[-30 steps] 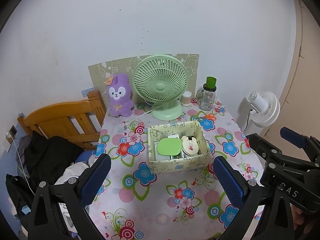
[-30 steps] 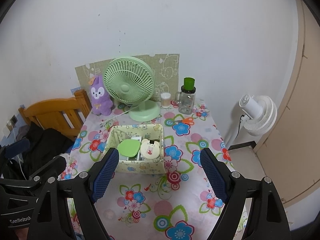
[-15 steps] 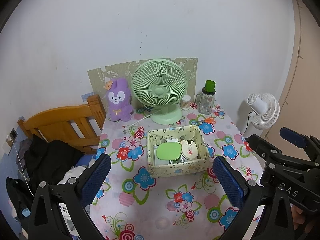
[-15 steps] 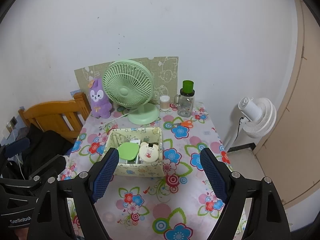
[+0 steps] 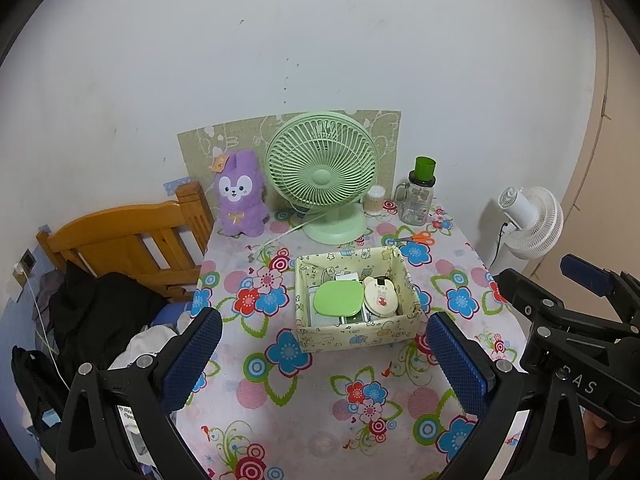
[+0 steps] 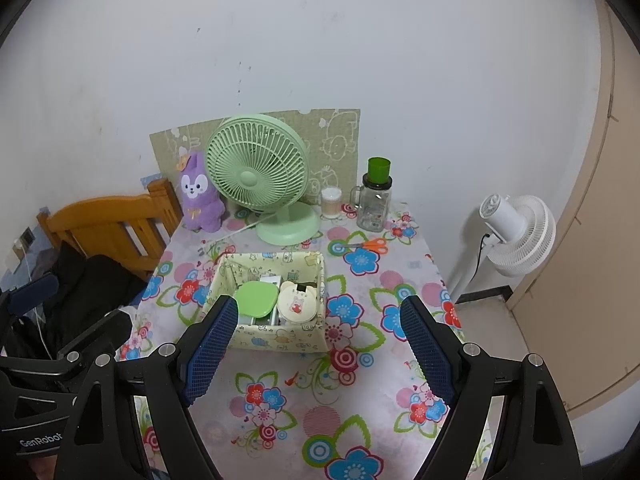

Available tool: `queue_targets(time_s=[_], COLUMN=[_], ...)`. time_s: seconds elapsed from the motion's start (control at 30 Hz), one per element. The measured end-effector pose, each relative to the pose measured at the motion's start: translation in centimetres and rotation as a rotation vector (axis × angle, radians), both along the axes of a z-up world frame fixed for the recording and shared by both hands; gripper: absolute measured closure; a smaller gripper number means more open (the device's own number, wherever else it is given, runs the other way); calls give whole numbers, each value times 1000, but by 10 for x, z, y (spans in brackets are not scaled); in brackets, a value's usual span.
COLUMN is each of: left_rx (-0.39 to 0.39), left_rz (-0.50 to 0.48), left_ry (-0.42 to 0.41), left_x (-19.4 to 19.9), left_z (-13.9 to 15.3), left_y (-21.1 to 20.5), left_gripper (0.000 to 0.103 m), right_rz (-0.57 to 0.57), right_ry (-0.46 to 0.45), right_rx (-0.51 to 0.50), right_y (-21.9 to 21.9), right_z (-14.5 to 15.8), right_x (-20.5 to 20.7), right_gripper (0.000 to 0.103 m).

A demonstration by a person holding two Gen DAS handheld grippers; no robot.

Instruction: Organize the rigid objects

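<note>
A pale patterned storage box (image 5: pixel 356 334) stands mid-table on the flowered cloth; it also shows in the right wrist view (image 6: pixel 276 338). Inside lie a green rounded case (image 5: pixel 337 299), a cream bear-shaped case (image 5: pixel 381 296) and some white items. Orange-handled scissors (image 5: pixel 418 237) lie behind the box, toward the right. My left gripper (image 5: pixel 322 356) is open and empty, held above the table's near part. My right gripper (image 6: pixel 320 346) is open and empty, just in front of the box.
At the back stand a green desk fan (image 5: pixel 324 172), a purple plush rabbit (image 5: pixel 240 200), a cotton-swab jar (image 5: pixel 376 200) and a glass jar with green lid (image 5: pixel 418 196). A wooden bed frame (image 5: pixel 120 236) with dark clothes is left; a white floor fan (image 5: pixel 528 220) is right.
Both grippers have drawn back and up from the table; the box and the objects behind it look smaller and farther. Both stay open and empty.
</note>
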State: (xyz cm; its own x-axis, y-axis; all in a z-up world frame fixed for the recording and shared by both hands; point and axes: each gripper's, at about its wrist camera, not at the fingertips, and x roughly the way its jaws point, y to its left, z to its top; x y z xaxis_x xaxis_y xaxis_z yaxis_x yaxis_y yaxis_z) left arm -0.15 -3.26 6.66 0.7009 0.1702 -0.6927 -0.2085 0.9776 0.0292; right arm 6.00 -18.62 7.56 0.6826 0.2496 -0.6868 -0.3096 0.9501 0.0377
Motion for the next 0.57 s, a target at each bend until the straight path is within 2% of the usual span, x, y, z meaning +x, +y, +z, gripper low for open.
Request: queue_targets(time_s=[0.37,0.57], left_rx=[-16,-63], left_rz=[7,18], left_ry=[15,48], left_x=[5,11], left_z=[-3,0], left_y=[0,5], left_gripper=[0,0], right_rz=[5,19], right_ry=[10,23], right_rx=[-23,-6], right_y=[-1,0], right_z=[-2,2], right_x=[6,13], right_gripper=[17,17])
